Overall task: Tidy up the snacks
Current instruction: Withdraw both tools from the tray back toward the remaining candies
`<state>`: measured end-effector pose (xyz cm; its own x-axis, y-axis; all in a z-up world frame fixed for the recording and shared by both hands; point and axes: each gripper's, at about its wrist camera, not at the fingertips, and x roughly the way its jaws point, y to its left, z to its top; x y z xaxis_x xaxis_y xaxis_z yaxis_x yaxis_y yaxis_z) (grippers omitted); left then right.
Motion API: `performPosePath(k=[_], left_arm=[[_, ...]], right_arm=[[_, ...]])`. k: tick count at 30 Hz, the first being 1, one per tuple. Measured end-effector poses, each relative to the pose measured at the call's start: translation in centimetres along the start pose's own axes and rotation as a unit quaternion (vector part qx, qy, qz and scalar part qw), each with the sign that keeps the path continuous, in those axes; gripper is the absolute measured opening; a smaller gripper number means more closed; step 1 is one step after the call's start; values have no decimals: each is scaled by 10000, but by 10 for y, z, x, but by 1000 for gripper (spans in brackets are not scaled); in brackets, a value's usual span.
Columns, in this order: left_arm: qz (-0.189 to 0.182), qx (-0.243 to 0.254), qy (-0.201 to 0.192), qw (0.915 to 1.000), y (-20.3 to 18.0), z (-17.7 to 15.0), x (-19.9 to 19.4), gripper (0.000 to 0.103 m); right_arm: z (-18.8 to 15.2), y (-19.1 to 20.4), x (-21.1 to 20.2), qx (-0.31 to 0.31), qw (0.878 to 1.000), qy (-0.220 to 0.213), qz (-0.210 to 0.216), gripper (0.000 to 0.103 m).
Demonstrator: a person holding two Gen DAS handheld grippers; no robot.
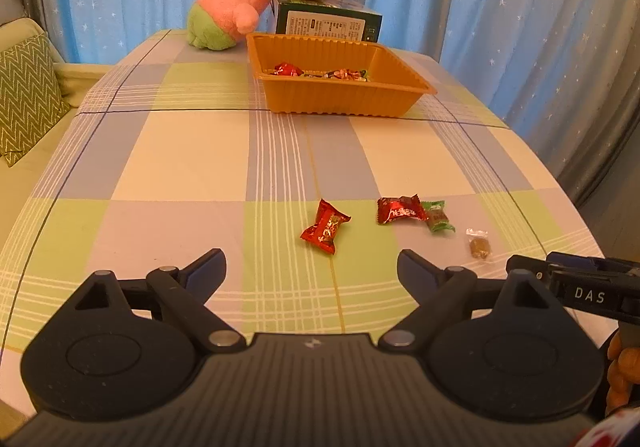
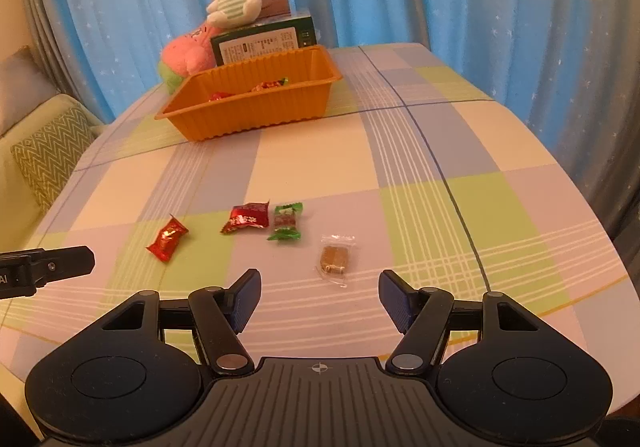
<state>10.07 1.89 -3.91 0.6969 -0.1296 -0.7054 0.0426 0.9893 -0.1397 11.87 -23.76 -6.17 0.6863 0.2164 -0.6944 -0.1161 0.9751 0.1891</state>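
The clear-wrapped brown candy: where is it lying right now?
The clear-wrapped brown candy lies on the tablecloth, right of the green candy, ahead of the open right gripper.

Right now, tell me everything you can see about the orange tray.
The orange tray is a shallow rectangular bin of thin, glossy plastic with ribbed walls and a flat flared rim. It sits upright on the checked tablecloth at the far end of the table, just in front of a green box and plush toys. A few wrapped candies lie inside. Neither gripper touches it.
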Motion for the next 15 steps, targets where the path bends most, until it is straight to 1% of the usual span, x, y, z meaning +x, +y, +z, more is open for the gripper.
performPosePath(k=[4,5,6,8,11,15], left_arm=[[-14,72,91,9999,0,-1,15,88],[-20,93,108,9999,0,-1,19,87],[-26,117,119,9999,-1,-1,22,87],[-35,167,130,9998,-1,0,28,87],[-61,211,153,9996,-1,0,37,86],[-70,344,199,9992,-2,1,50,81]], right_arm=[[0,-5,10,12,10000,-18,-41,66],[0,-5,14,19,10000,-17,-41,65],[0,-6,17,31,10000,-11,-31,60],[0,-7,24,30,10000,22,-21,56],[0,-7,35,9,10000,86,-34,53],[1,-7,46,9,9999,131,-52,48]])
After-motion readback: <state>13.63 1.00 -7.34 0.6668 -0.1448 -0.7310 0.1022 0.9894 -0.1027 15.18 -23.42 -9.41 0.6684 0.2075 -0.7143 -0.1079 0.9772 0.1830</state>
